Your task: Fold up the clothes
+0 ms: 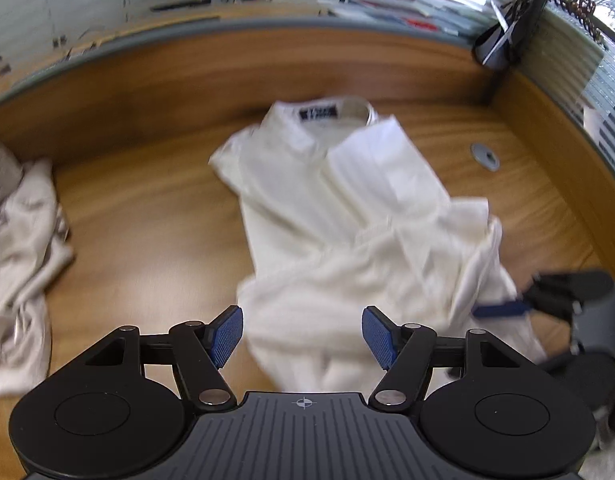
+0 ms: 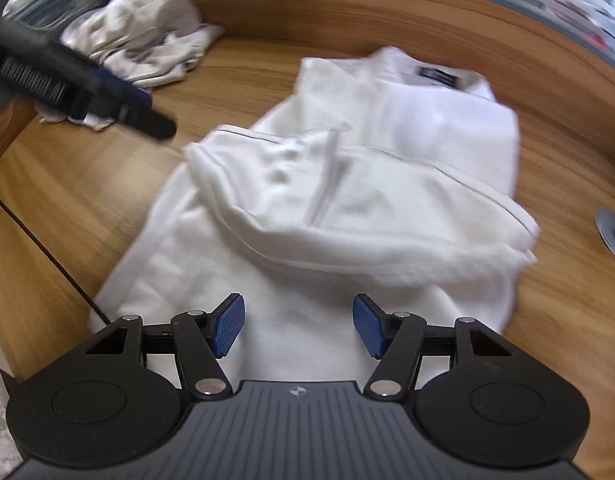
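Left gripper (image 1: 302, 335): jaws wide apart, nothing between them; hovered over the near hem of the shirt, blue pads (image 1: 226, 336) at 6 o'clock of its own view. Also seen in the right wrist view at 10 o'clock (image 2: 147, 114), blurred, above the desk.
Right gripper (image 2: 298, 325): jaws spread wide, holding nothing; sat above the shirt's lower edge. In the left view it showed at 4 o'clock (image 1: 503, 309), one blue pad against the shirt's right edge; cannot tell from that view whether it touched the cloth.
Shirt (image 1: 327, 208): white, collared, lay on the desk at centre, collar with dark label at 12 o'clock, lower part folded up and bunched across the middle toward 3 o'clock. Blurred in both views.
Shirt, right view (image 2: 347, 184): folded flap with thin dark seam line ran across the body, collar at 1 o'clock.
Pile (image 1: 19, 248): crumpled pale clothes at 9 o'clock, well apart from the shirt; at 11 o'clock in the right view (image 2: 143, 48).
Desk (image 1: 147, 208): wood grain, raised rim behind.
Grommet (image 1: 485, 156): grey round cable port at 2 o'clock, near the shirt but not touching.
Holder (image 1: 499, 46): dark cup at 1 o'clock by the partition.
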Demonstrator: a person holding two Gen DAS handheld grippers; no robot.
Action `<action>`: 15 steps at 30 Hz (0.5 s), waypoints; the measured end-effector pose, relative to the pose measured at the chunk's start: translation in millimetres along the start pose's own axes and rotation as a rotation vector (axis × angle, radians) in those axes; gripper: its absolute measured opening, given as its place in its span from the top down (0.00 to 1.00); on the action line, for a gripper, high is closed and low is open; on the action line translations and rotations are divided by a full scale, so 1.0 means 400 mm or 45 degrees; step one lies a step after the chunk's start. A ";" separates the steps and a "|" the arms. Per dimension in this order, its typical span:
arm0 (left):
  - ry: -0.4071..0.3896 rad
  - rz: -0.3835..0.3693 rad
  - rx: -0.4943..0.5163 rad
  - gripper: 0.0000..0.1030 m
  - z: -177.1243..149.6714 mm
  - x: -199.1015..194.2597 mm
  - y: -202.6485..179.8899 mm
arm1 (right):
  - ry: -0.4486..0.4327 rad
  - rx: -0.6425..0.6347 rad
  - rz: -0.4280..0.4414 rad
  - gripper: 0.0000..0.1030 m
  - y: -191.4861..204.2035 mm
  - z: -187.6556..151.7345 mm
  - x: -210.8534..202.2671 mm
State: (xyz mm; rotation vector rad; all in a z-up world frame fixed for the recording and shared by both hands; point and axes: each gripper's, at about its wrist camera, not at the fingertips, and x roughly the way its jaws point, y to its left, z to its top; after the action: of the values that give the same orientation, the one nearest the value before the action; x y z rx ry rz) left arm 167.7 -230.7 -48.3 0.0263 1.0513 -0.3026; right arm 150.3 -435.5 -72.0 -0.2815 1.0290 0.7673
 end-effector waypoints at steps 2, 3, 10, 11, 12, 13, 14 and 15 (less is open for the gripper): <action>0.013 0.010 -0.025 0.33 -0.040 -0.013 0.006 | -0.020 -0.038 0.015 0.35 0.007 0.029 0.002; 0.020 0.013 -0.045 0.33 -0.059 -0.019 0.011 | -0.030 -0.057 0.022 0.35 0.011 0.043 0.002; 0.040 0.036 -0.169 0.33 -0.153 -0.049 0.032 | -0.161 -0.135 -0.068 0.36 -0.026 0.175 -0.005; 0.040 0.036 -0.184 0.33 -0.158 -0.049 0.034 | -0.168 -0.124 -0.097 0.36 -0.041 0.192 -0.006; 0.040 0.035 -0.198 0.33 -0.163 -0.048 0.035 | -0.176 -0.112 -0.125 0.36 -0.056 0.208 -0.006; 0.038 0.039 -0.203 0.33 -0.164 -0.046 0.034 | -0.183 -0.099 -0.152 0.36 -0.071 0.224 -0.006; 0.036 0.043 -0.206 0.33 -0.164 -0.043 0.033 | -0.188 -0.075 -0.164 0.36 -0.086 0.234 -0.013; 0.032 0.050 -0.205 0.33 -0.163 -0.039 0.032 | -0.197 -0.051 -0.166 0.36 -0.102 0.241 -0.021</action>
State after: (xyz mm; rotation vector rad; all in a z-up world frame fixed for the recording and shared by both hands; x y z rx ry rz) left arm 108.3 -204.0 -69.0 -0.0939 1.0960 -0.1821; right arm 240.1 -415.5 -21.6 -0.3154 0.8420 0.6814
